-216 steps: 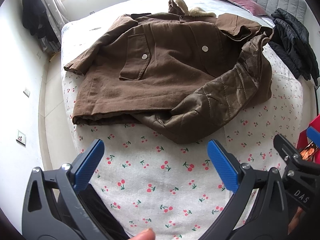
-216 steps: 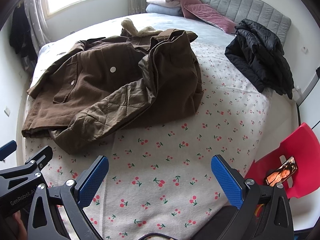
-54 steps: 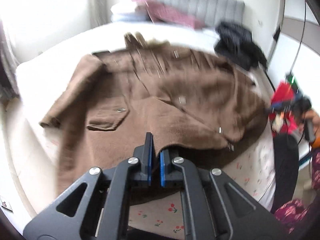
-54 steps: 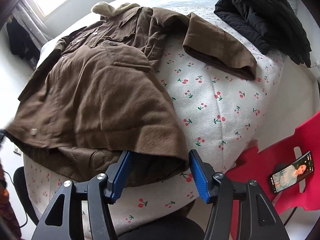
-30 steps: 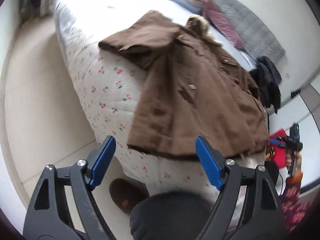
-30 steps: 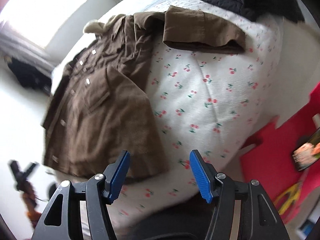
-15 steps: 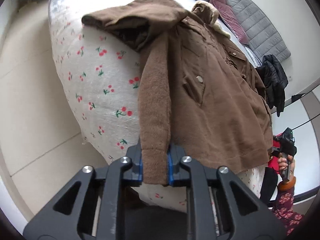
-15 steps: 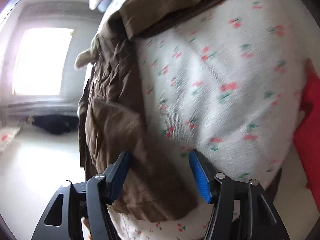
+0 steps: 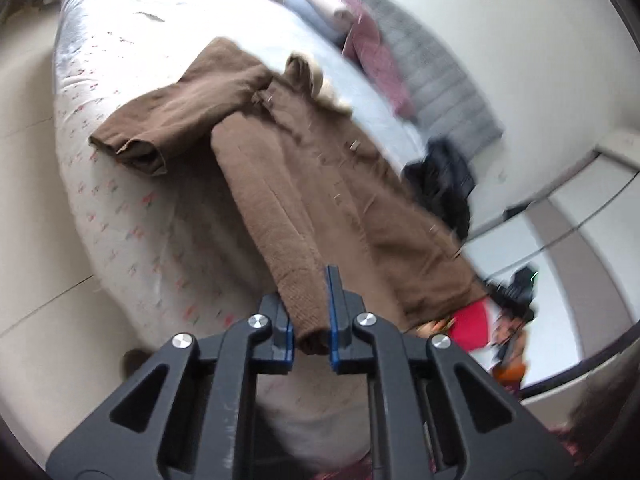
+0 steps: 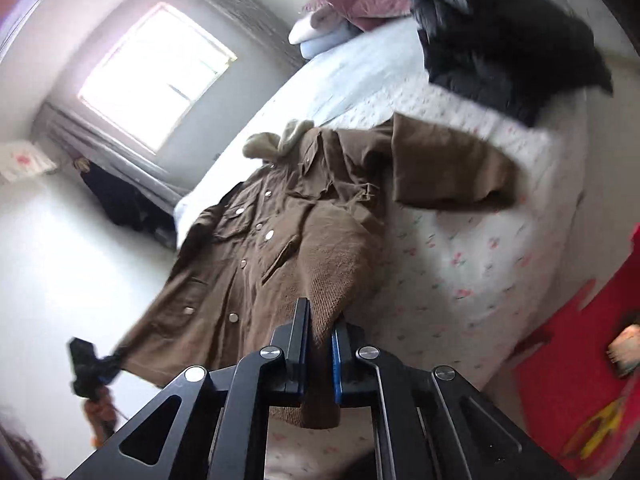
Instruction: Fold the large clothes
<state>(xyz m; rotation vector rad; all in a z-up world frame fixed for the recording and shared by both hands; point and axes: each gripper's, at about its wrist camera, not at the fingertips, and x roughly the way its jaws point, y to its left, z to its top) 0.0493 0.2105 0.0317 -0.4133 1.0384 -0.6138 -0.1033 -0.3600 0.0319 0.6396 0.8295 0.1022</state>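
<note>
No lettering, label, brand or number can be read anywhere in my two views. My tools show only bare black frames and plain blue pads, and motion blur smears the rest of the room, from upper left to lower right.

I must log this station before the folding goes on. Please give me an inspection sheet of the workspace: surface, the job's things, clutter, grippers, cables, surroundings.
Surface: bed with a cherry-print cover.
Job's things: brown coat lies front up, snaps showing, both sleeves spread out, hem end lifted off the bed.
Clutter: black jacket heaped near the headboard; folded pillows behind it.
Grippers: left gripper shut on one hem corner of the coat; right gripper shut on the other.
Cables: nothing seen.
Surroundings: bright window, red chair beside the bed, pale tiled floor.
</note>
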